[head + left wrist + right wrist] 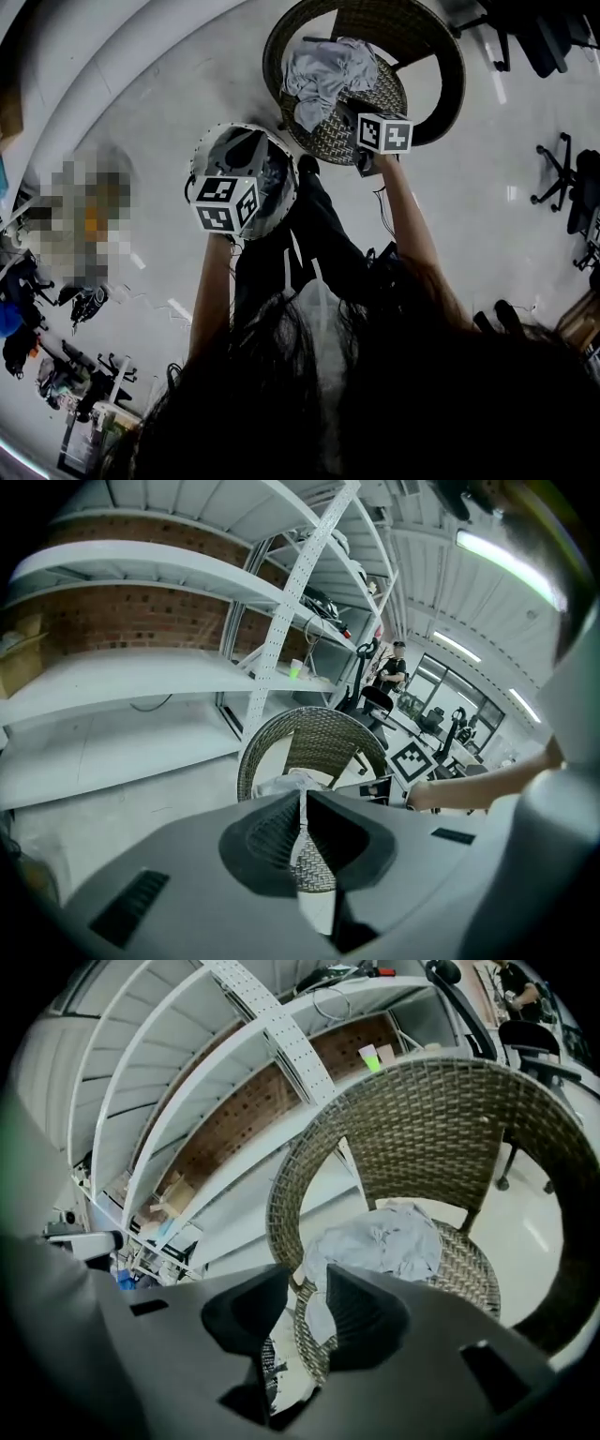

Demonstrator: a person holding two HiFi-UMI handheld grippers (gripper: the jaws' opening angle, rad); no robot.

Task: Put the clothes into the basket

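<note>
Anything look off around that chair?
Only the crumpled light grey garment: it sits bunched on the round brown wicker chair seat, one end drooping over the front edge. Nothing spilled or damaged.

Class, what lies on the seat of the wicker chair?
A crumpled grey garment lies on the wicker chair seat, one part hanging over the edge. Anything beneath the cloth is covered.

Wicker chair (403, 28) on pale floor; white shelving (300, 583) against brick wall (122, 621).
</note>
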